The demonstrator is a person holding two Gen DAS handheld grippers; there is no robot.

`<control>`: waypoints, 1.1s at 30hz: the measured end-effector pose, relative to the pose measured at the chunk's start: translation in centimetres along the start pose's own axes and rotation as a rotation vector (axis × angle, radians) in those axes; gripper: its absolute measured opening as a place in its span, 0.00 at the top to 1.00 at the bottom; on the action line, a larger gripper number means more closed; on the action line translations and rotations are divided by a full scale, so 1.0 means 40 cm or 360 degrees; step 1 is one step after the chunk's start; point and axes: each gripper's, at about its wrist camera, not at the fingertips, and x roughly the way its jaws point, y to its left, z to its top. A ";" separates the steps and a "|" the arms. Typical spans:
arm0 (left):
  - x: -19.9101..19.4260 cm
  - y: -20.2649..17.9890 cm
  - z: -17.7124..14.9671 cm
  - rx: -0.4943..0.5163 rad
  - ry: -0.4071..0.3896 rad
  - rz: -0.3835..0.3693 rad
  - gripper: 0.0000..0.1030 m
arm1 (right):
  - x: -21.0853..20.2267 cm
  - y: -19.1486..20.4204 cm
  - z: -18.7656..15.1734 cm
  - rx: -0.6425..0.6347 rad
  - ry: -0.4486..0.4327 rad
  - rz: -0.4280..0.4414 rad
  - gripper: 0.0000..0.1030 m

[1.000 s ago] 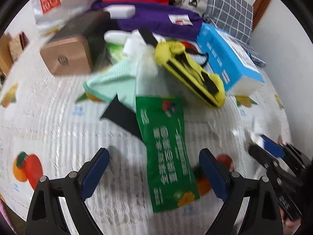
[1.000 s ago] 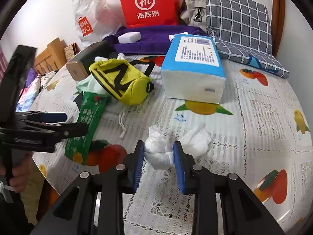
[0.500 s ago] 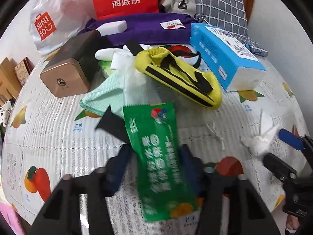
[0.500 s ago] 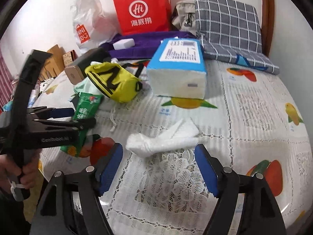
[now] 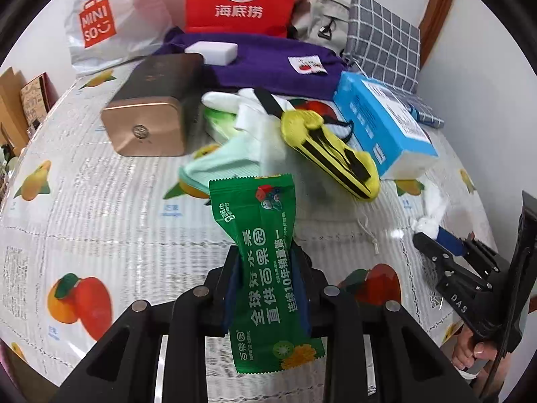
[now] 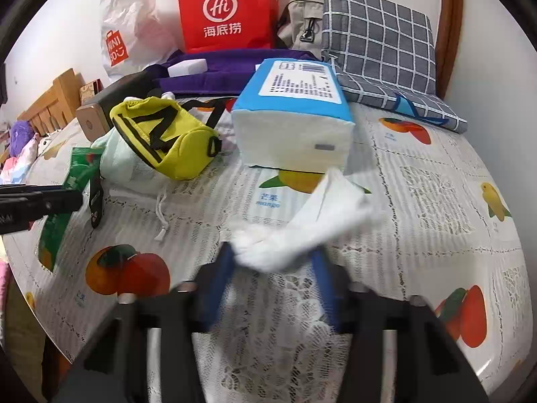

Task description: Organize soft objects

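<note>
On the fruit-print tablecloth (image 5: 100, 208):
Left gripper (image 5: 266, 282): jaws just closed, clamping the green packet (image 5: 265, 268).
Right gripper (image 6: 273, 275): jaws just closed, pinching the white tissue (image 6: 302, 231).

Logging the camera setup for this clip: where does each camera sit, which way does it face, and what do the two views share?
Left wrist: on the left gripper, looking down its fingers at the clamped green packet; the other hand shows at right.
Right wrist: on the right gripper, looking down at the white tissue between its closing jaws; the left gripper's tip shows at left.
Shared: yellow pouch, blue tissue pack.
</note>
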 end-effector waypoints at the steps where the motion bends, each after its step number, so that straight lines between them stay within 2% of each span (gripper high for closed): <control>1: -0.001 0.006 0.004 -0.0010 -0.0002 0.0000 0.73 | -0.001 -0.008 0.001 0.0023 0.0008 0.0016 0.69; 6: -0.013 0.032 0.013 -0.0042 -0.0009 0.0004 0.73 | -0.016 -0.020 0.004 0.0077 0.0011 0.0069 0.71; 16: -0.053 0.070 0.035 -0.0091 -0.0067 0.0002 0.73 | -0.097 -0.001 0.048 0.0042 -0.0098 0.0142 0.71; 22: -0.078 0.095 0.062 -0.0132 -0.0111 0.0017 0.73 | -0.135 0.016 0.101 0.0002 -0.0149 0.0184 0.71; 33: -0.126 0.102 0.164 -0.0113 -0.0203 0.0030 0.73 | -0.173 0.031 0.215 -0.0008 -0.0239 0.0189 0.71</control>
